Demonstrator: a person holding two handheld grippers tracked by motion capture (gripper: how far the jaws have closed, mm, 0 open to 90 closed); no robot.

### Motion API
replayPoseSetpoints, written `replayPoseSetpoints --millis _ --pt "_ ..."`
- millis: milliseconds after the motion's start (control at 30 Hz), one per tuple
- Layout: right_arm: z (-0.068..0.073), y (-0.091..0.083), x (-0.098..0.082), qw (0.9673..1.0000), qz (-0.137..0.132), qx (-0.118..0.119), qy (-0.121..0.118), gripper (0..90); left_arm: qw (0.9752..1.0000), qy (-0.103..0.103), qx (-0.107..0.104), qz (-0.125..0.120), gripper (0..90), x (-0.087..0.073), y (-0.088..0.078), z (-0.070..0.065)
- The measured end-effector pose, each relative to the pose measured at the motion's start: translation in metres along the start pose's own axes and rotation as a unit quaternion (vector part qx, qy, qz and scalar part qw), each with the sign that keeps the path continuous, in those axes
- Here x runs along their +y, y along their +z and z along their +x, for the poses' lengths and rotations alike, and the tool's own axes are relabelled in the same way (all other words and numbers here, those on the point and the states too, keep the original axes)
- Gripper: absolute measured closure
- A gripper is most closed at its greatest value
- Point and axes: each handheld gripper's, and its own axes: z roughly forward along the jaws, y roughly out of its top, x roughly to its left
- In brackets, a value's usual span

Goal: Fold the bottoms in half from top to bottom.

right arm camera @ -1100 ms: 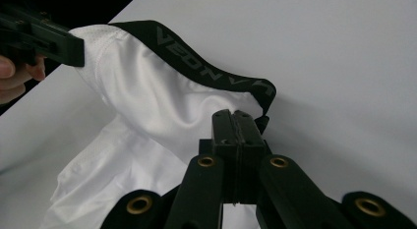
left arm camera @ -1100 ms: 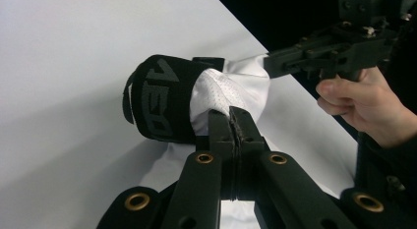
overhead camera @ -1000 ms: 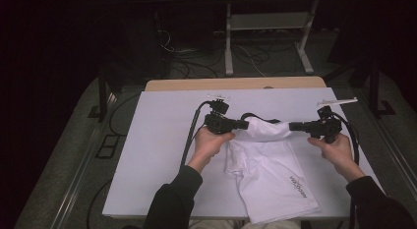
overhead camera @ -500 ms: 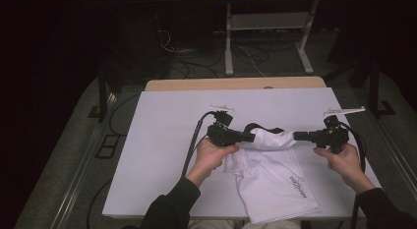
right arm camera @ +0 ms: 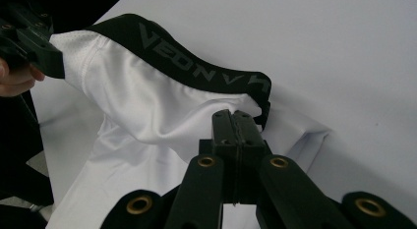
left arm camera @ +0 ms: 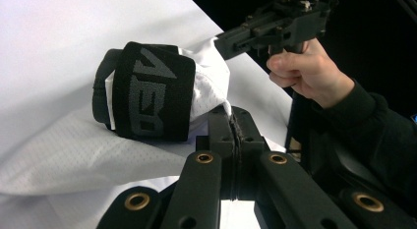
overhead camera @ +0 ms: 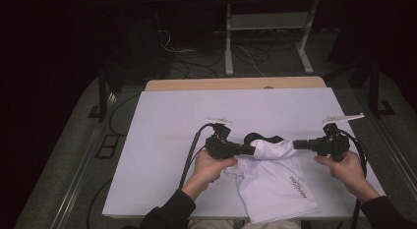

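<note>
Both my tongs, left (overhead camera: 252, 150) & right (overhead camera: 296, 145), clamp the shorts (overhead camera: 275, 182) near the waistband (overhead camera: 260, 138); mid-fold, next lay it flat w/o slack.

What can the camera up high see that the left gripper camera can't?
High view: the whole white table, the floor cables, both hands, and the shorts' small printed logo. Left gripper view: up close, the big letters on the black waistband and fabric pinched in the shut left gripper. Both: the white shorts and the right gripper gripping them.
</note>
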Motion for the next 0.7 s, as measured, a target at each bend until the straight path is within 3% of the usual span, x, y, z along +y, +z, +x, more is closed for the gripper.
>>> replayPoseSetpoints --millis 200,700 --pt "0.004 0.001 -0.008 0.9999 0.012 0.004 -0.003 88.9 0.9997 -0.009 -0.023 0.003 88.4 -0.013 0.002 -0.004" --pt "0.009 0.001 -0.027 0.9991 0.041 0.007 -0.002 88.8 0.9983 -0.027 -0.049 0.017 88.4 -0.042 0.011 -0.001"
